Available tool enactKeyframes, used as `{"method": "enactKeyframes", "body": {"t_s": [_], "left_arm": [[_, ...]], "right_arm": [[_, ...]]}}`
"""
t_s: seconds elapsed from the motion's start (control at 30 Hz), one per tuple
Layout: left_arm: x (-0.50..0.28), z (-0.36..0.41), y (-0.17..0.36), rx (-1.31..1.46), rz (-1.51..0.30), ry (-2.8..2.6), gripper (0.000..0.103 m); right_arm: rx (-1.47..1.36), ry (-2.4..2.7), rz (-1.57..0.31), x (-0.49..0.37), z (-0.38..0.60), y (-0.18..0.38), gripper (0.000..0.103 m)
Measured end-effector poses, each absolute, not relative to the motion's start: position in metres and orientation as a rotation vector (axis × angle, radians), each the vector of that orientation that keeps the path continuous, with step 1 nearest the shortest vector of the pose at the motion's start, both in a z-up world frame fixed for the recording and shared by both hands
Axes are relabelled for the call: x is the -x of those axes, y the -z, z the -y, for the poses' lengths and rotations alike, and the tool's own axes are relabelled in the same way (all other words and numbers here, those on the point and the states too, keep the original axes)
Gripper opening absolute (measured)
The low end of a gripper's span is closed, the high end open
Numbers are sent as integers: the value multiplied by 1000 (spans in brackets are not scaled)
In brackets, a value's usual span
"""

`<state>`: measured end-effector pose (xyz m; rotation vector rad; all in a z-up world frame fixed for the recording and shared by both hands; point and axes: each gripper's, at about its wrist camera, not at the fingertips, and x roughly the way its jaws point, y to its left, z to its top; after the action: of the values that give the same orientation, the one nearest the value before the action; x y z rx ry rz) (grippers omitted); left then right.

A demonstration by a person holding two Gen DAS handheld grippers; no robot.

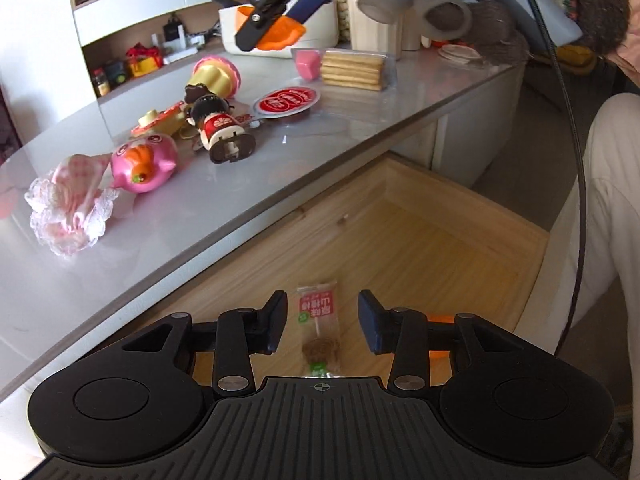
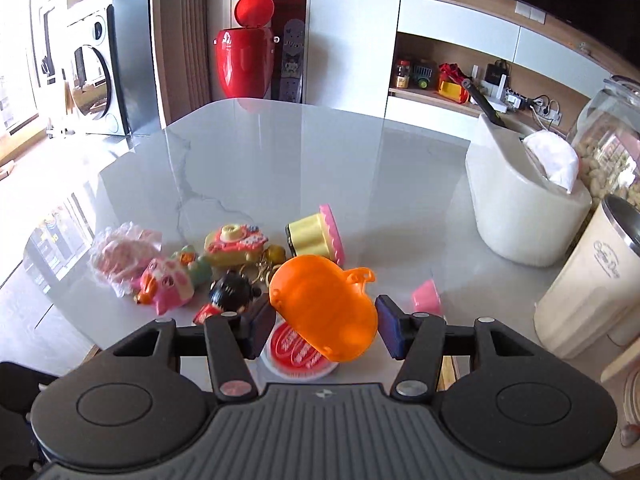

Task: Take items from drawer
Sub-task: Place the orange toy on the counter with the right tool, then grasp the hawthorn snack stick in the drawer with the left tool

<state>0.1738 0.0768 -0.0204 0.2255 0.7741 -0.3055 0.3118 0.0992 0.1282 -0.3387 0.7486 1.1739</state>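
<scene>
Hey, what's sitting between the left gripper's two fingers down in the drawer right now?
In the left wrist view, a wrapped lollipop lies on the drawer floor between the left gripper's open fingers; neither pad touches it.

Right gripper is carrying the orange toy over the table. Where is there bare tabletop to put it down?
The orange toy hangs over crowded ground: red lid, doll, pink pig, yellow cup. Bare table lies beyond them, bordered by the white tissue box on the right.
</scene>
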Motion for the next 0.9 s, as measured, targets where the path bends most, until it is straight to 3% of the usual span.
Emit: {"method": "enactKeyframes", "body": {"t_s": [0.07,0.13,0.23,0.57,0.9], "left_arm": [[-172,-76,25,-277,-791,272,43],[-172,-79,28,-281,-814,259,43],[-173,-83,28,-258,-826,251,43],[-178,-79,34,-283,-888,277,43],[-199,-55,48,-398,-1007,298,43]], "right_arm": [[326,-1186,-734,-314,-112,-126,57],[330,-1172,-742,-314,-120,-123,66],[334,-1190,-764,-311,-116,-120,68],[414,-1331,-832,-278,-20,-107,84],[534,-1230,-953,-261,36,-34,86]]}}
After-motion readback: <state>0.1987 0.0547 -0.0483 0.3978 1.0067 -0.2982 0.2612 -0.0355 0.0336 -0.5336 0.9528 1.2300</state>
